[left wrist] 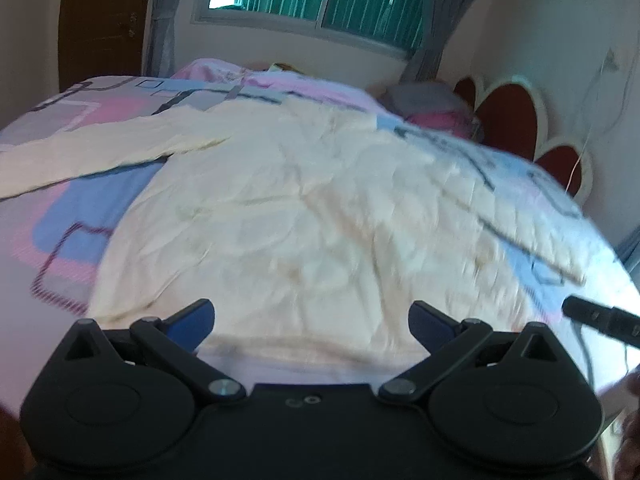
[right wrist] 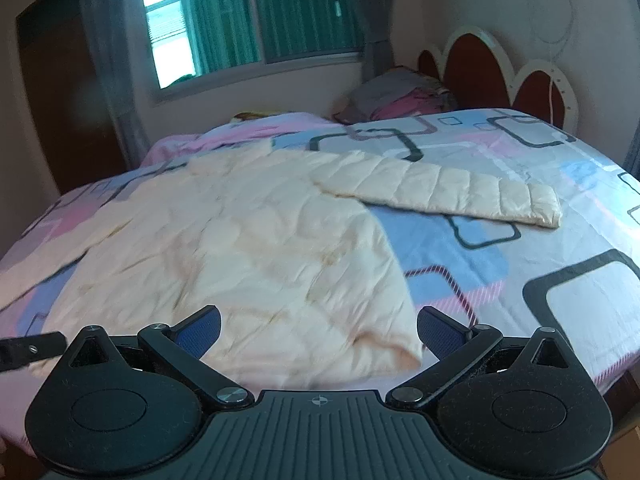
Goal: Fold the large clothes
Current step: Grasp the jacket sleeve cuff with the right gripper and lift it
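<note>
Both tongs, left (left wrist: pixel 311 320) and right (right wrist: pixel 319 326), hang spread apart and empty over the near hem of the cream quilted jacket (right wrist: pixel 240 232), spread flat on the bed (right wrist: pixel 540 280), sleeve (right wrist: pixel 440 192) toward two o'clock, likely ready for folding.

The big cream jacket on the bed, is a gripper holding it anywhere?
No. Both the left gripper and the right gripper are open above the jacket, which lies flat on the bed, unheld.
</note>
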### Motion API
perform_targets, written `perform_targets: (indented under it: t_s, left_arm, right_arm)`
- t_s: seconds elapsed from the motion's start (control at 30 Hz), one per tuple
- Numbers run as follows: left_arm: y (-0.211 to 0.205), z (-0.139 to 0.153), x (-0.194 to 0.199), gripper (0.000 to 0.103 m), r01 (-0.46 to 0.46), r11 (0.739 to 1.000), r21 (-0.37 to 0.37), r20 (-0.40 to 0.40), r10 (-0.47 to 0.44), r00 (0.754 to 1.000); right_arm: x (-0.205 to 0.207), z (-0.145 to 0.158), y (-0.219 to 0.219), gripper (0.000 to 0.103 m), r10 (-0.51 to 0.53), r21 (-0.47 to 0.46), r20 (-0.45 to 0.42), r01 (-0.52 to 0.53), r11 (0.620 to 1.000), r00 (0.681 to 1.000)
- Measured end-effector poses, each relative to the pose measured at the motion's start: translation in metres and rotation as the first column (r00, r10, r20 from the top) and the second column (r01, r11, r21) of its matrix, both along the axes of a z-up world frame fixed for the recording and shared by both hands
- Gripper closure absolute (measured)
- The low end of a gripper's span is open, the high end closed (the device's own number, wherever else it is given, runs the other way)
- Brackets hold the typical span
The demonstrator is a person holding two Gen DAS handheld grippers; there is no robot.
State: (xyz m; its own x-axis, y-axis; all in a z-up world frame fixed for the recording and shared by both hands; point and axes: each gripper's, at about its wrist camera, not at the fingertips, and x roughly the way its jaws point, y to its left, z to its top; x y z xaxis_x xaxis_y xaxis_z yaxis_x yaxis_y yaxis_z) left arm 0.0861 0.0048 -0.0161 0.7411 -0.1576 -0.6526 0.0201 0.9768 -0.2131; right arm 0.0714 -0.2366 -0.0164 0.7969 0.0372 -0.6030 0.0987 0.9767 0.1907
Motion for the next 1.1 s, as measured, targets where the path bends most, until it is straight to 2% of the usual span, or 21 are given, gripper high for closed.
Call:
perform_targets:
  t_s: [0.13, 0.23, 0.4, 0.43, 0.53, 0.63, 0.77, 0.8, 0.87, 0.9, 0.93, 0.97, 1.0, 1.1]
  left_arm:
    - [-0.001, 0.0, 0.047, 0.0, 0.052, 0.998, -0.045, -0.005, -0.052, 0.999]
    - [-0.007, 0.003, 0.074, 0.0, 0.082, 0.997, -0.011, 0.003, -0.082, 0.997]
    - [-0.019, 0.002, 0.106, 0.0, 0.103, 0.994, 0.021, 0.092, -0.104, 0.99]
    - [-0.023, -0.002, 0.114, 0.0, 0.104, 0.994, 0.041, 0.089, -0.107, 0.99]
    - [-0.041, -0.013, 0.138, 0.001, 0.163, 0.982, 0.091, 0.011, -0.164, 0.986]
    - [-0.06, -0.032, 0.153, 0.001, 0.178, 0.973, 0.148, 0.026, -0.183, 0.983]
    - [-0.087, -0.067, 0.177, 0.005, 0.194, 0.945, 0.264, -0.094, -0.175, 0.98]
    - [-0.092, -0.072, 0.182, 0.011, 0.187, 0.944, 0.273, -0.131, -0.155, 0.979]
    - [-0.092, -0.066, 0.185, 0.006, 0.133, 0.969, 0.21, -0.111, -0.111, 0.988]
    - [-0.095, -0.061, 0.187, 0.0, 0.108, 0.977, 0.182, -0.082, -0.094, 0.992]
    - [-0.098, -0.058, 0.191, 0.0, 0.093, 0.98, 0.174, -0.062, -0.084, 0.995]
    - [-0.105, -0.056, 0.197, 0.0, 0.082, 0.98, 0.181, -0.053, -0.074, 0.996]
    - [-0.113, -0.054, 0.207, 0.0, 0.073, 0.978, 0.193, -0.052, -0.064, 0.997]
    - [-0.127, -0.052, 0.227, 0.0, 0.026, 0.985, 0.171, -0.05, -0.018, 0.999]
  right_arm:
    - [0.036, -0.002, -0.012, 0.0, -0.066, 0.0, -0.019, 0.066, 0.998, 0.998]
    - [0.061, 0.0, -0.023, 0.0, -0.12, 0.0, -0.028, 0.121, 0.993, 0.992]
    - [0.086, 0.0, -0.059, 0.0, -0.215, 0.06, -0.008, 0.215, 0.975, 0.977]
    - [0.09, -0.001, -0.067, 0.0, -0.237, 0.068, -0.012, 0.237, 0.969, 0.971]
    - [0.097, -0.006, -0.1, 0.0, -0.312, 0.086, -0.018, 0.312, 0.946, 0.95]
    - [0.104, -0.013, -0.133, 0.0, -0.367, 0.106, -0.026, 0.368, 0.924, 0.93]
    - [0.122, -0.03, -0.175, 0.001, -0.403, 0.119, -0.042, 0.405, 0.907, 0.914]
    - [0.13, -0.036, -0.188, 0.001, -0.412, 0.13, -0.057, 0.416, 0.9, 0.909]
    - [0.142, -0.046, -0.21, 0.001, -0.43, 0.167, -0.072, 0.436, 0.884, 0.9]
    - [0.147, -0.051, -0.218, 0.001, -0.436, 0.174, -0.074, 0.442, 0.88, 0.897]
    - [0.153, -0.056, -0.225, 0.008, -0.439, 0.179, -0.08, 0.446, 0.877, 0.895]
    - [0.158, -0.063, -0.232, 0.033, -0.441, 0.196, -0.095, 0.451, 0.871, 0.892]
    - [0.164, -0.071, -0.24, 0.039, -0.448, 0.218, -0.118, 0.464, 0.859, 0.886]
    - [0.172, -0.088, -0.254, 0.039, -0.453, 0.274, -0.153, 0.478, 0.835, 0.878]
